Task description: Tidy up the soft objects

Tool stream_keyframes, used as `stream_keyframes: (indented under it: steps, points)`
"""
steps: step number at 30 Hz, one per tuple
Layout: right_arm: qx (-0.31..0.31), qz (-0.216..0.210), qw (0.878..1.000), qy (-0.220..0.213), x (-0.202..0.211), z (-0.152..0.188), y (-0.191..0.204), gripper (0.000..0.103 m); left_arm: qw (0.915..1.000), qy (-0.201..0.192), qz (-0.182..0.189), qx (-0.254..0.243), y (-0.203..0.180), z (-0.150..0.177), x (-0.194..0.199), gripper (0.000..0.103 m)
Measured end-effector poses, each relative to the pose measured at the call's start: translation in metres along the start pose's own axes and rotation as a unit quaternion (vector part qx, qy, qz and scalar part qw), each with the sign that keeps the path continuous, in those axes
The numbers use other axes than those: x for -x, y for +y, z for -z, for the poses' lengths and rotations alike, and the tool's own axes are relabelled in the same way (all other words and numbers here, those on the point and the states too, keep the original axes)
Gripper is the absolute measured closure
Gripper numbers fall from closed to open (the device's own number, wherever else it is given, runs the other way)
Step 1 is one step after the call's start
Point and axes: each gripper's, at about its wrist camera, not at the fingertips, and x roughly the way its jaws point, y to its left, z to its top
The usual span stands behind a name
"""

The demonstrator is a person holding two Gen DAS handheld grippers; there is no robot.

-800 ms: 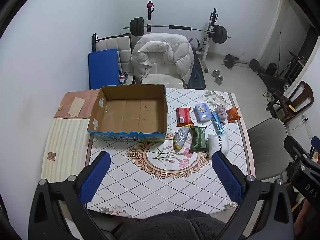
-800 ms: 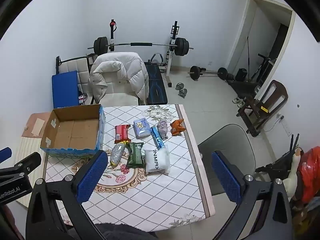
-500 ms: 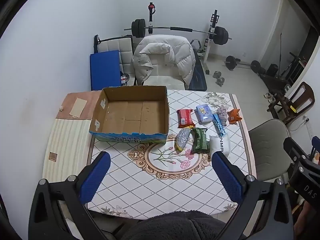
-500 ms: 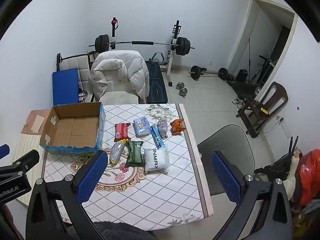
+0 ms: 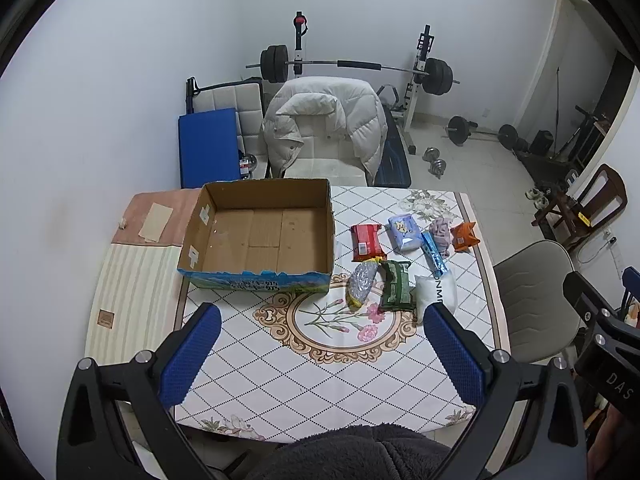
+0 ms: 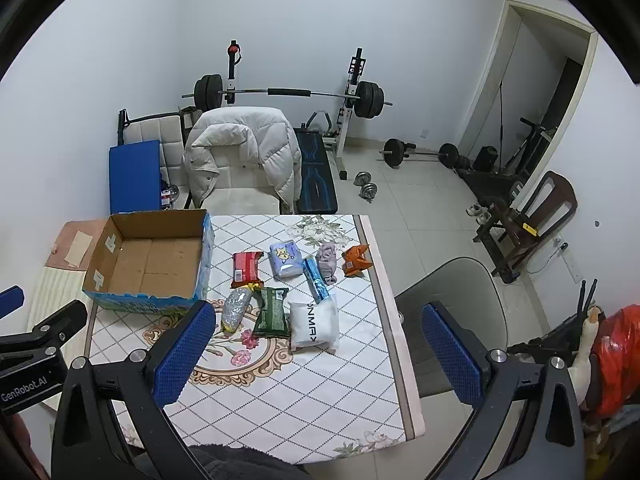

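An empty open cardboard box (image 5: 260, 236) (image 6: 148, 260) stands on the left of the table (image 5: 320, 380). To its right lie several soft packets: a red pack (image 5: 366, 240), a light blue pack (image 5: 404, 232), a silver pouch (image 5: 362, 286), a green pack (image 5: 396, 286), a white bag (image 6: 314, 322), a blue stick pack (image 6: 316, 284), a grey cloth (image 6: 328, 258) and an orange pack (image 6: 356, 260). My left gripper (image 5: 320, 352) is open and empty, high above the table's near side. My right gripper (image 6: 316, 352) is open and empty, high above the table's right front.
A chair with a white jacket (image 5: 324, 128) stands behind the table. A grey chair (image 6: 452, 304) stands at the table's right edge. A striped side surface (image 5: 136, 292) lies to the left. A barbell rack (image 5: 348, 68) and weights stand by the far wall.
Both grippers have drawn slightly back and up, so the table looks a little farther away. Nothing on the table has moved. Both grippers stay open.
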Motion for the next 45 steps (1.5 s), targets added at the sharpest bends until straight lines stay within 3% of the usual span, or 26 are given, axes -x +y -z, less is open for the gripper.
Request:
stream_keyframes:
  steps: [45]
  points:
    - [-0.001, -0.014, 0.999, -0.029, 0.028, -0.01, 0.011, 0.0, 0.9994, -0.034, -0.002, 0.006, 0.001, -0.004, 0.018, 0.0]
